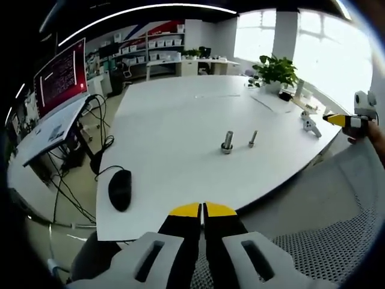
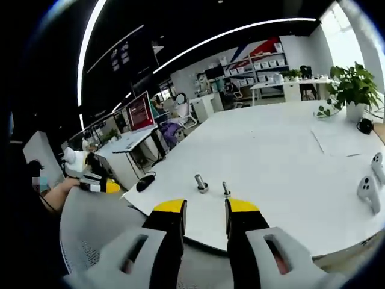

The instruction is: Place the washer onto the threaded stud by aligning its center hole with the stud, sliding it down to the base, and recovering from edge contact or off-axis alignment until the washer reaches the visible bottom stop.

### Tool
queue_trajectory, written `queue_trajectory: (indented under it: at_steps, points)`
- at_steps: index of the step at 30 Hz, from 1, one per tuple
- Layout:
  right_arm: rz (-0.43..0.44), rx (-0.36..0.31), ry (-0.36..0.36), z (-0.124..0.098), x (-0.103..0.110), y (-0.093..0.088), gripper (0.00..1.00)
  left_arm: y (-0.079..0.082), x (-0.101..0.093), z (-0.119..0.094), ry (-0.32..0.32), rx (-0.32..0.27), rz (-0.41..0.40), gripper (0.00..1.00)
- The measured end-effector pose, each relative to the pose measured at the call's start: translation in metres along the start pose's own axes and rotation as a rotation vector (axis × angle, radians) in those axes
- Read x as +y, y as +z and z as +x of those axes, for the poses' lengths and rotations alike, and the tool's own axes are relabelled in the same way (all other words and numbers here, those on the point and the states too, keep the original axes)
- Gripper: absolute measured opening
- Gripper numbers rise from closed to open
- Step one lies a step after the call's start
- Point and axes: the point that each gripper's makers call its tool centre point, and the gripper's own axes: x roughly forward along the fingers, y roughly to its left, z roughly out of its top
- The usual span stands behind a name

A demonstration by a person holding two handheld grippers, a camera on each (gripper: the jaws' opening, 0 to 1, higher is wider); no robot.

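Studs stand upright mid-table: the stud with a washer-like ring at its base, a slimmer bolt just beside. Left claw is closed and empty, right claw parted and empty, both held back off the table, seemingly awaiting approach.

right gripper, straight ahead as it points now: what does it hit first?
Probably the near table edge. The right gripper, jaws open, is off the table, aimed at the two studs. Beyond the edge, the thinner stud sits closest to the line; the stud with the washer lies just left. Height is unclear.
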Motion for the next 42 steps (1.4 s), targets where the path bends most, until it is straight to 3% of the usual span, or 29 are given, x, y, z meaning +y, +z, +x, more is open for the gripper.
queue_trajectory:
  at_steps: [3, 6, 10, 15, 16, 17, 19, 23, 26, 29, 33, 37, 42]
  points:
    - [0.04, 0.002, 0.02, 0.005, 0.01, -0.004, 0.29, 0.003, 0.002, -0.001, 0.009, -0.024, -0.013, 0.0]
    - [0.017, 0.05, 0.016, 0.007, 0.014, -0.015, 0.29, 0.009, 0.003, -0.003, 0.02, -0.063, -0.013, 0.0]
    - [0.104, 0.013, 0.0, 0.008, 0.011, -0.013, 0.29, 0.008, 0.001, -0.003, 0.007, -0.064, -0.02, 0.0]
    - [0.043, 0.044, -0.022, 0.009, 0.008, -0.017, 0.26, 0.01, 0.001, -0.002, 0.004, -0.067, -0.002, 0.0]
    - [0.04, 0.064, -0.022, 0.01, 0.007, -0.02, 0.25, 0.015, 0.002, -0.003, 0.017, -0.094, 0.006, 0.0]
    - [0.06, 0.109, -0.017, 0.01, 0.006, -0.028, 0.24, 0.026, 0.003, -0.005, 0.026, -0.163, 0.014, 0.0]
    - [0.064, 0.105, -0.003, 0.012, 0.008, -0.027, 0.24, 0.034, 0.002, -0.008, 0.02, -0.221, -0.006, 0.0]
    - [0.062, 0.11, -0.001, 0.011, 0.01, -0.028, 0.24, 0.021, 0.001, -0.003, 0.014, -0.129, 0.02, 0.0]
    - [0.065, 0.11, 0.002, 0.011, 0.011, -0.028, 0.24, 0.023, 0.003, -0.003, 0.019, -0.148, 0.005, 0.0]
    - [0.061, 0.116, 0.002, 0.012, 0.01, -0.029, 0.24, 0.017, 0.002, -0.001, 0.009, -0.108, 0.0, 0.0]
    - [0.063, 0.117, 0.001, 0.011, 0.01, -0.03, 0.24, 0.019, 0.0, -0.002, 0.001, -0.121, 0.008, 0.0]
    - [0.063, 0.117, 0.004, 0.011, 0.011, -0.03, 0.24, 0.016, -0.002, -0.001, -0.004, -0.098, 0.029, 0.0]
    - [0.072, 0.108, -0.001, 0.01, 0.01, -0.03, 0.24, 0.019, -0.002, -0.001, -0.004, -0.121, 0.029, 0.0]
